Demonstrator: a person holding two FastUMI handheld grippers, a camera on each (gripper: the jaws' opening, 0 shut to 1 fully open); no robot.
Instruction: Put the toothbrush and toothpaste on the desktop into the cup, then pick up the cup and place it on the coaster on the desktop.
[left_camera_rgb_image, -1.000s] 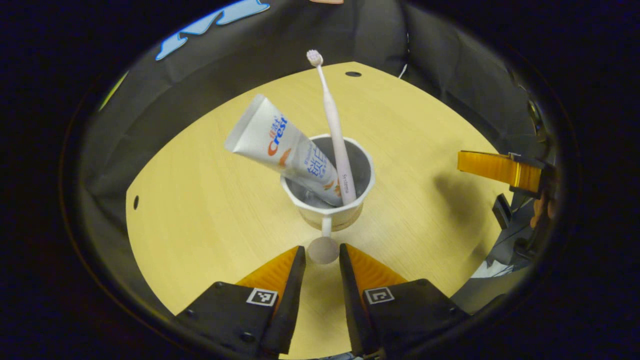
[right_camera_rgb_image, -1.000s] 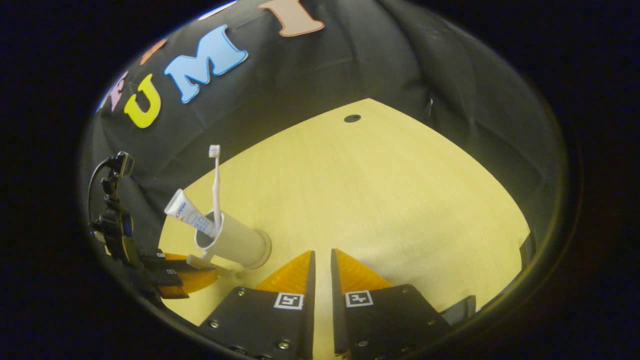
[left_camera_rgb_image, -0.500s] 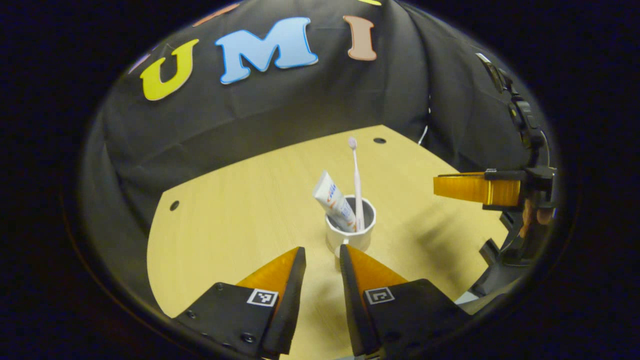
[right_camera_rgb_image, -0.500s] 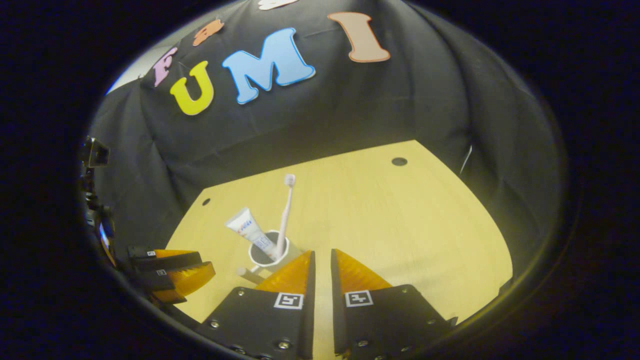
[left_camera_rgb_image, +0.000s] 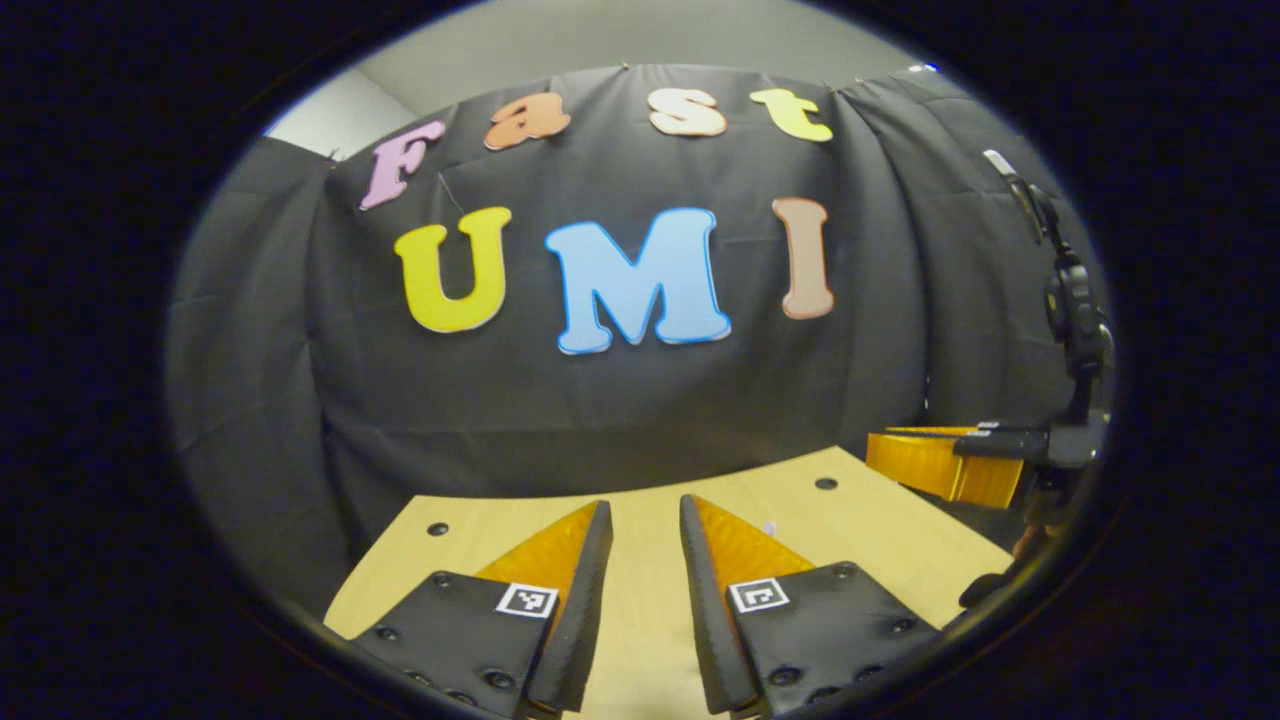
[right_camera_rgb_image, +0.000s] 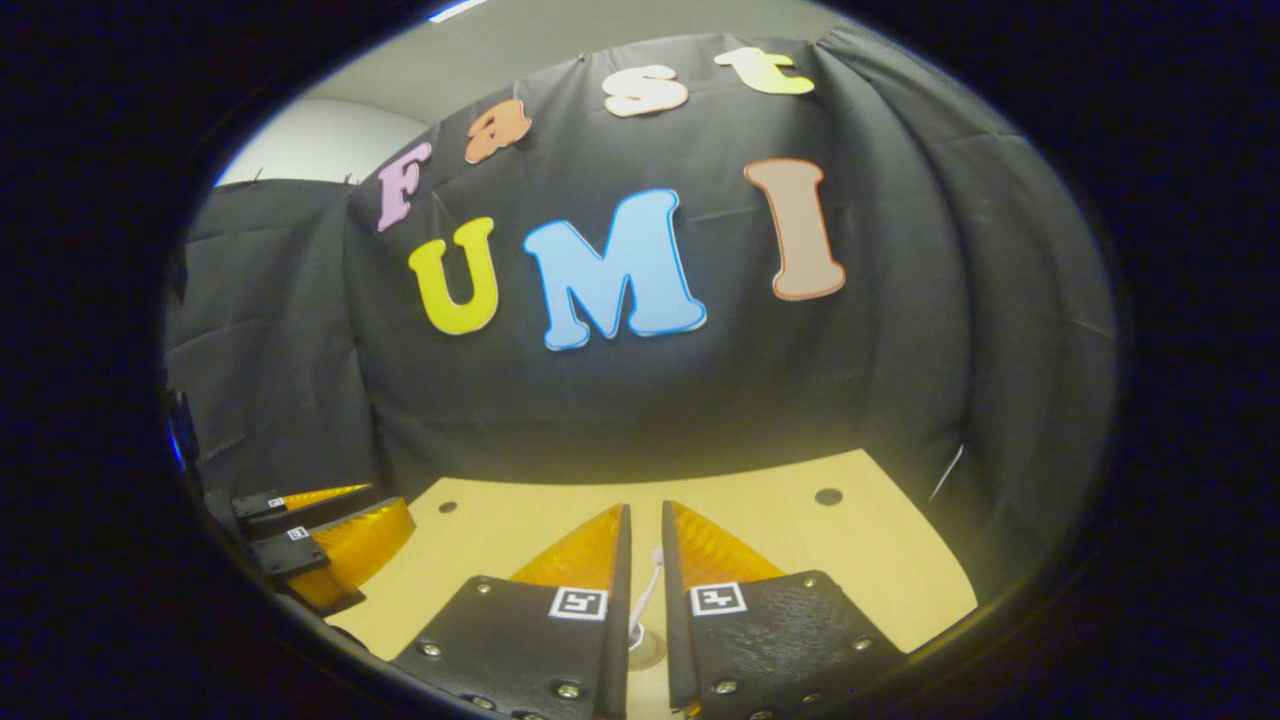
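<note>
Both grippers have tipped up and pulled back since half a second ago, so each view now looks over the far edge of the desktop (left_camera_rgb_image: 470, 535) at the booth wall. Between the left gripper (left_camera_rgb_image: 645, 520) fingers, slightly apart and holding nothing, only a small tip of the toothbrush (left_camera_rgb_image: 768, 526) peeks past the right finger. Through the narrow gap of the right gripper (right_camera_rgb_image: 640, 525), nearly together and empty, the toothbrush (right_camera_rgb_image: 648, 590) handle and cup (right_camera_rgb_image: 645, 645) rim show.
</note>
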